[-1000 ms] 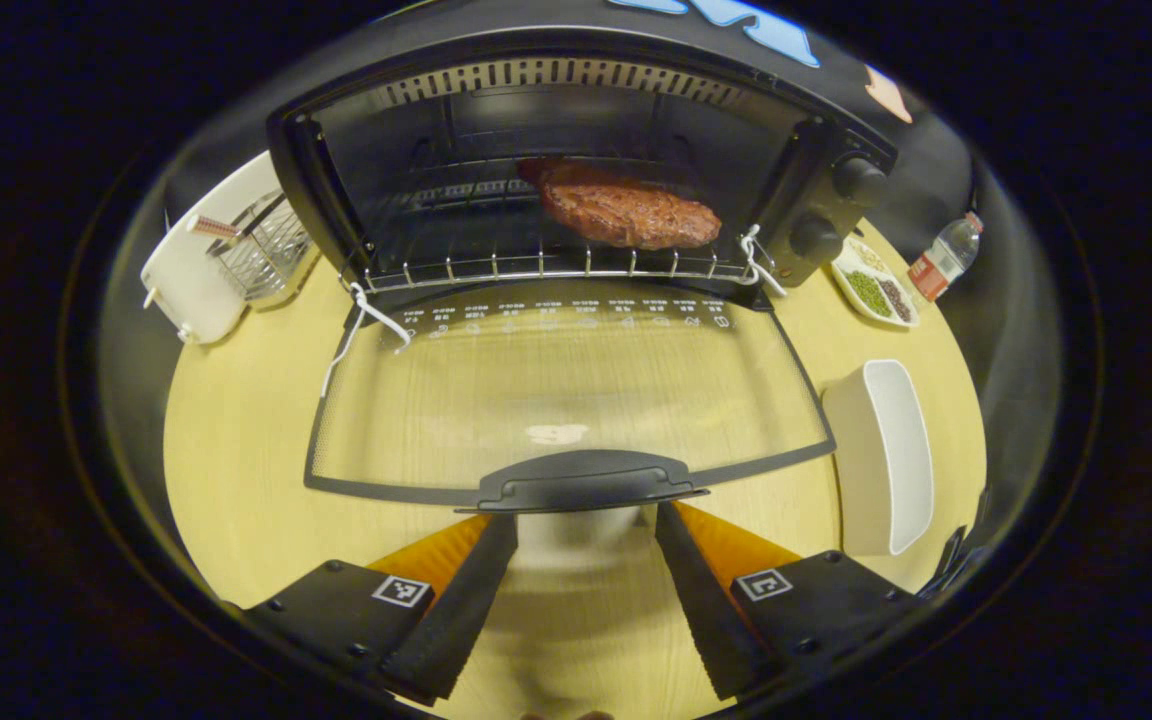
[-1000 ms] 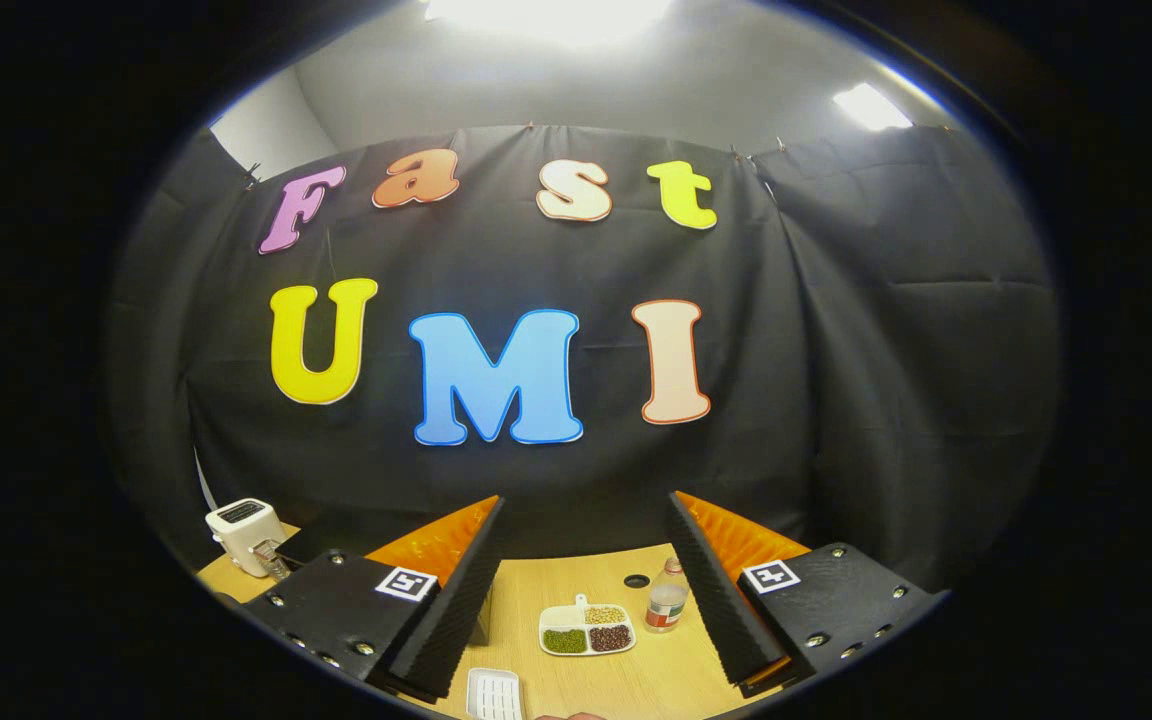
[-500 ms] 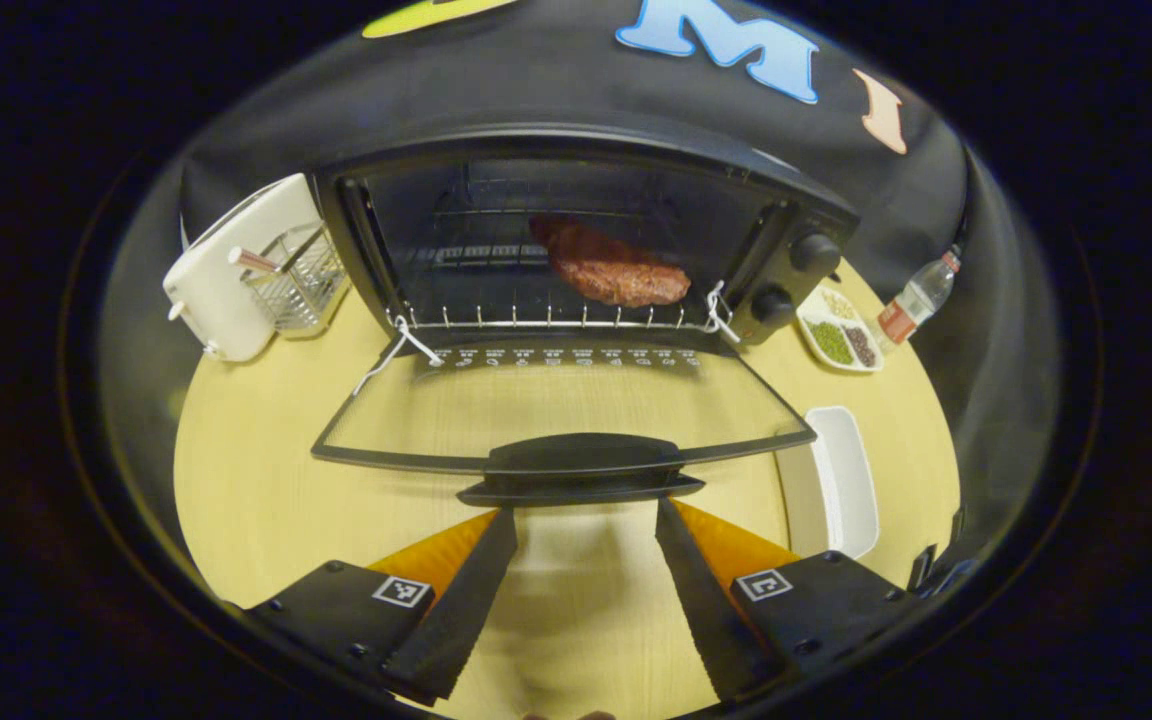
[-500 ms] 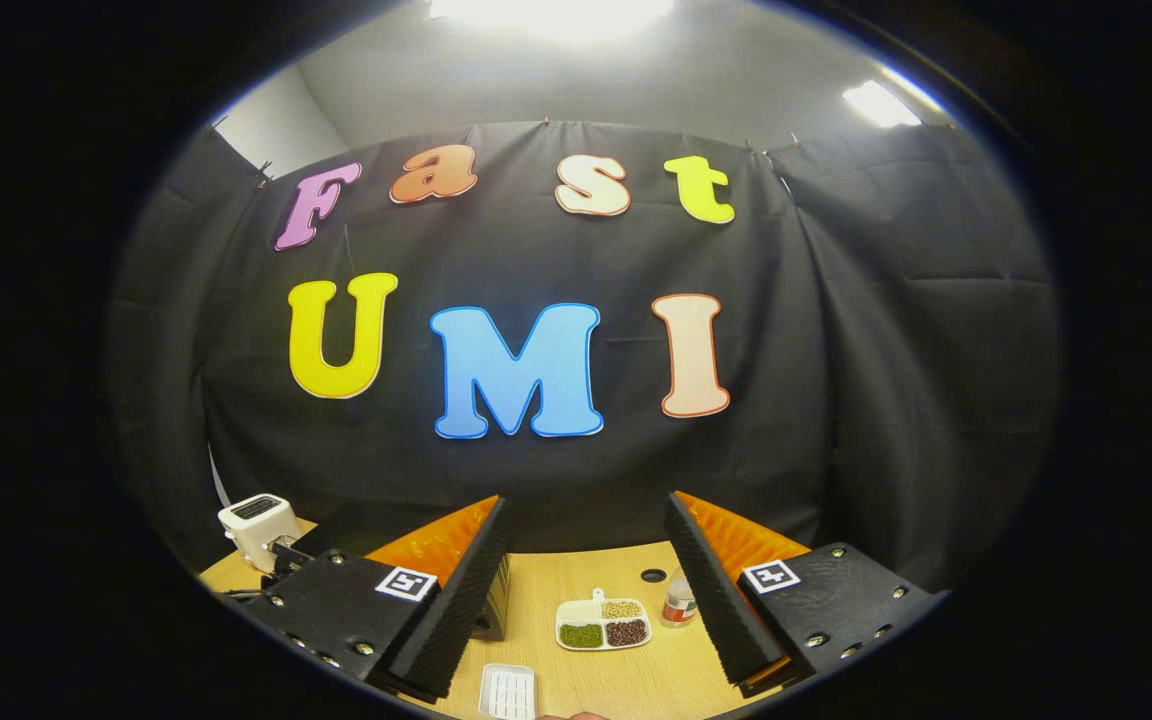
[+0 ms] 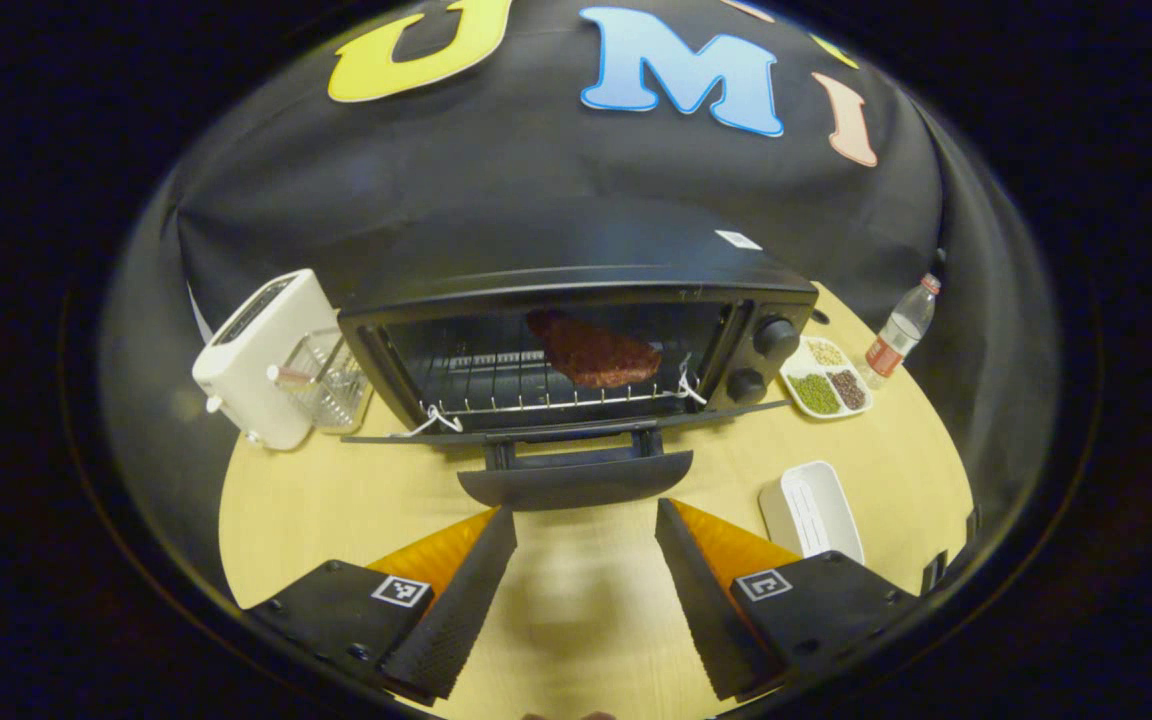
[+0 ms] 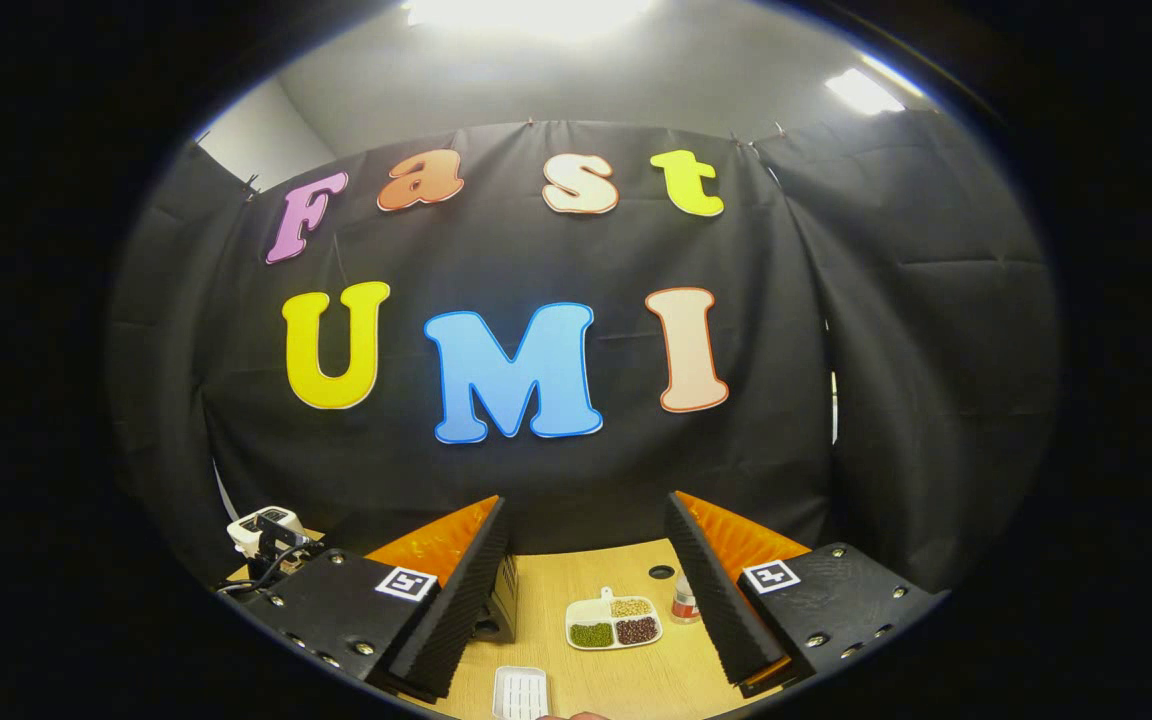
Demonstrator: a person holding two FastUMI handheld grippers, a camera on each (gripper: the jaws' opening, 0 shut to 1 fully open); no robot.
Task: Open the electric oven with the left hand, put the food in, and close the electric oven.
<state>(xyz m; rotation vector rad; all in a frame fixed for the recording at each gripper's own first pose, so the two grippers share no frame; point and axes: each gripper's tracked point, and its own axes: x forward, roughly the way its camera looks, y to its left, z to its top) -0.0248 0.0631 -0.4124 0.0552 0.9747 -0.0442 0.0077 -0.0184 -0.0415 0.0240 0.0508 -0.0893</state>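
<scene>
Oven door (image 5: 566,432) now seen nearly edge-on, handle (image 5: 574,484) swung up from where it lay flat a second ago; door roughly level, part-raised at most, not yet shut. Meat (image 5: 591,352) resting on wire rack inside oven (image 5: 576,340), right of centre: food-in step done, closing under way. Left gripper (image 5: 584,552) spread wide, empty, just below handle, tips close to it; contact not resolvable. Likely pushing from beneath. Right gripper (image 6: 586,578) also spread, holding nothing, raised above table (image 6: 626,675), pointed at booth wall, white tray (image 6: 520,692) and sectioned dish (image 6: 614,622) ahead below.
</scene>
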